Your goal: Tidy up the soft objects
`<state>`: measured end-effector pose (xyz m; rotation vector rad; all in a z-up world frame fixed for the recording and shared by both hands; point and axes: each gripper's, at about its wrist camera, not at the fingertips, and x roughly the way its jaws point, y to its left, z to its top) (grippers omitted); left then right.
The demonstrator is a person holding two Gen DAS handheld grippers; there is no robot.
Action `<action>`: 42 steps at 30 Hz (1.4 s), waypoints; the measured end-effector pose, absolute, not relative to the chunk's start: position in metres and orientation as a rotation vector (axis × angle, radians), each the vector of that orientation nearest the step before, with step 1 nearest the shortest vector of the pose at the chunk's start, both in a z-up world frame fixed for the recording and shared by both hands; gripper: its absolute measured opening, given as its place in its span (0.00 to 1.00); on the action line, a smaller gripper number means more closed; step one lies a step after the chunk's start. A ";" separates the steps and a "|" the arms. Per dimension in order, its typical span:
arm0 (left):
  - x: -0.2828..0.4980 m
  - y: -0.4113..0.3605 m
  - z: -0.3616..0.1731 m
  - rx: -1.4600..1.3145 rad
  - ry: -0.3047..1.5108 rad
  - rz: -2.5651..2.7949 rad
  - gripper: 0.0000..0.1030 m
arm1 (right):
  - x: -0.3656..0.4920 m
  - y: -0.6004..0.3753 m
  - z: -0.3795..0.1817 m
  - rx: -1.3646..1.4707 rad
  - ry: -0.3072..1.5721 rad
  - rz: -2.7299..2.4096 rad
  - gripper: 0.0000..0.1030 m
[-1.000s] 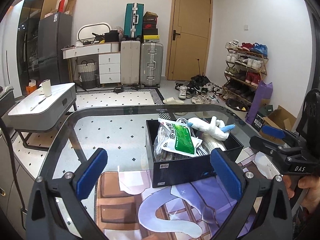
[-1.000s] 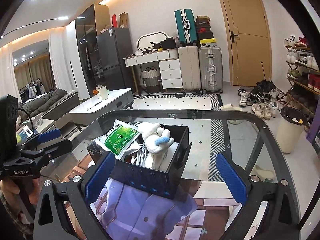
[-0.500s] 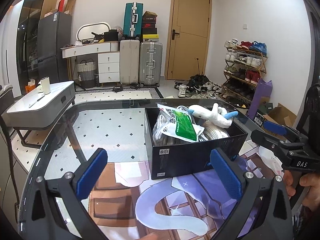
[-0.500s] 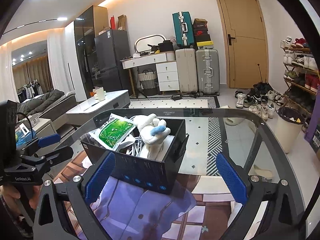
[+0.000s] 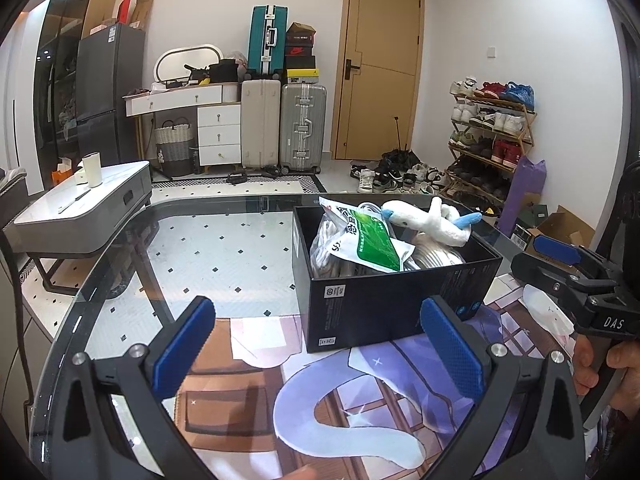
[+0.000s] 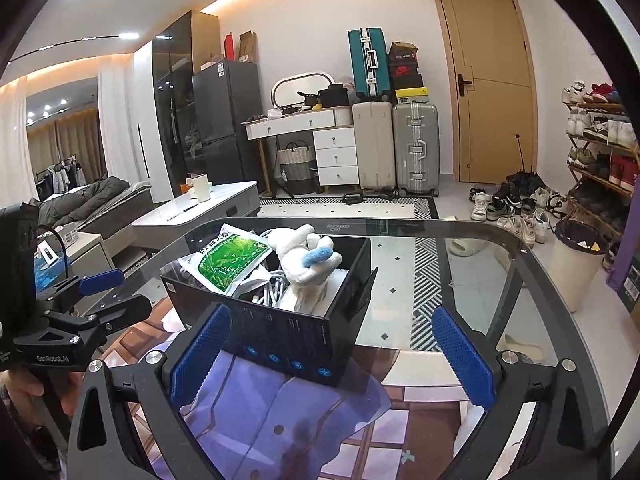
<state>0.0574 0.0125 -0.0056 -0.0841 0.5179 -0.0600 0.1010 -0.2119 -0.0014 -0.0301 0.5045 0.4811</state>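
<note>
Glass forms the surface (image 5: 208, 240), with rounded corners and a tiled floor showing through it; a printed mat (image 5: 360, 392) covers its near part, cut off by the lower frame edge in both views. On the mat stands a black box (image 5: 400, 300), open at the top. Inside it lie a green and white packet (image 5: 368, 240), a white plush toy (image 5: 432, 220) with a blue tip, and white cables, mostly hidden under the packet. What lies deeper in the box cannot be made out.

The left tool (image 5: 316, 344) is spread wide, holding nothing, its blue pads (image 5: 452, 352) just in front of the box's near wall. The right tool (image 6: 328, 356) is likewise spread and empty, near the box's corner; its left pad overlaps the box in the picture, but contact cannot be judged.

Suitcases (image 5: 280, 128), a wooden door (image 5: 380, 72) and a shoe rack (image 5: 492, 136) fill the background.
</note>
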 end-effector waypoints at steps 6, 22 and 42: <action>0.057 0.013 -0.006 -0.077 0.510 -0.055 1.00 | 0.101 -0.208 0.002 -0.042 0.490 0.482 0.99; 0.056 0.010 -0.005 -0.069 0.498 -0.042 1.00 | 0.097 -0.208 0.003 -0.053 0.479 0.475 0.99; 0.056 0.007 -0.004 -0.055 0.498 -0.044 1.00 | 0.099 -0.209 0.007 -0.063 0.484 0.480 0.99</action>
